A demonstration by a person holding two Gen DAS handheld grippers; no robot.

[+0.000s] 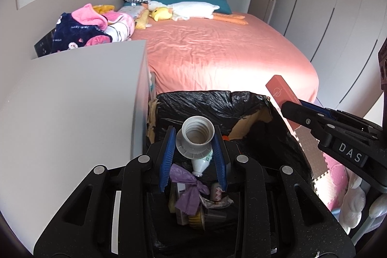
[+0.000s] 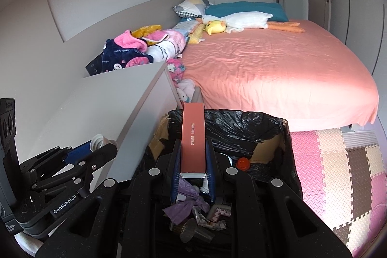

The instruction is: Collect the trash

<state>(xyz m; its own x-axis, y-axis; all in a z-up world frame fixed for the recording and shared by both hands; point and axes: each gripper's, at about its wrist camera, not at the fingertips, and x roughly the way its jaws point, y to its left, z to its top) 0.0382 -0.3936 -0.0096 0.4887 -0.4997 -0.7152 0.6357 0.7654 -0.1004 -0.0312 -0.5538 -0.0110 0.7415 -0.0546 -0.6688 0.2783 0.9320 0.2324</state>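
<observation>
A cardboard bin lined with a black bag (image 1: 217,100) (image 2: 241,122) stands at the foot of the bed and holds several pieces of trash. My left gripper (image 1: 194,137) is shut on a white plastic bottle (image 1: 197,139), mouth toward the camera, above the bin's left side. It also shows in the right wrist view (image 2: 96,144). My right gripper (image 2: 193,156) is shut on a long red box (image 2: 193,137), held above the bin. In the left wrist view the red box (image 1: 281,91) sticks out of the right gripper (image 1: 292,108) over the bin's right rim.
A grey cabinet (image 1: 72,100) stands left of the bin. A bed with a pink sheet (image 1: 217,52) lies behind, with clothes and plush toys (image 1: 96,25) on it. A pink foam floor mat (image 2: 338,173) lies to the right. Wardrobe doors (image 1: 338,16) line the right wall.
</observation>
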